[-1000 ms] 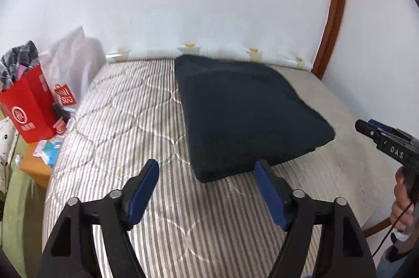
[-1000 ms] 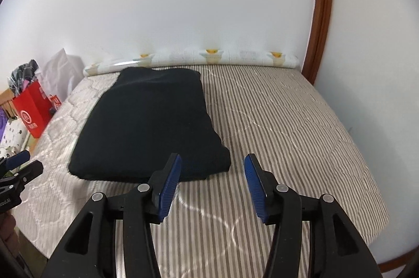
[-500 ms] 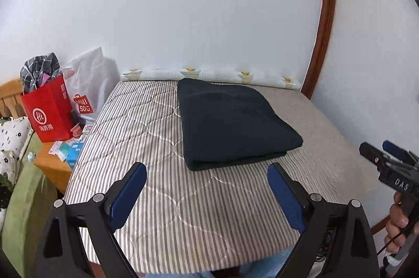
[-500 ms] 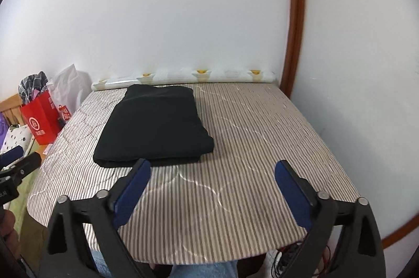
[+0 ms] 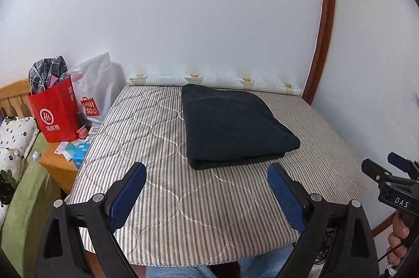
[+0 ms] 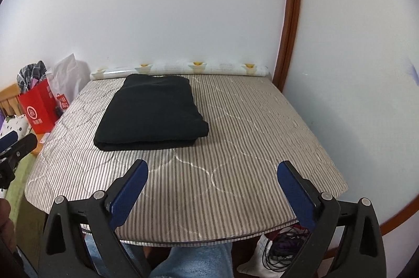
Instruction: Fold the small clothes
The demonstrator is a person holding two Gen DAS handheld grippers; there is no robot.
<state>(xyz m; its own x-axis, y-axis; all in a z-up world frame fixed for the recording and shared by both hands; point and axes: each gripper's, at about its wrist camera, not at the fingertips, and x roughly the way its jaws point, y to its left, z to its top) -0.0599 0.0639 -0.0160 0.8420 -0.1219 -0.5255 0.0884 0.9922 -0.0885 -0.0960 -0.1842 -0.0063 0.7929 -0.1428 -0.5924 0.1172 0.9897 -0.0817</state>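
Looking through the left wrist view: left gripper (image 5: 207, 174) has just been opening, jaws wide apart with nothing between them. A dark folded garment (image 5: 235, 126) lies ahead of the fingertips on the striped tabletop (image 5: 183, 212), not touching them. A red bag (image 5: 56, 111) stands off to the left. Right wrist view: right gripper (image 6: 212, 172) has also just been opening, gaping and empty. The garment sits ahead and left of it, well clear. Cables (image 6: 281, 249), probably, lie below the table edge.
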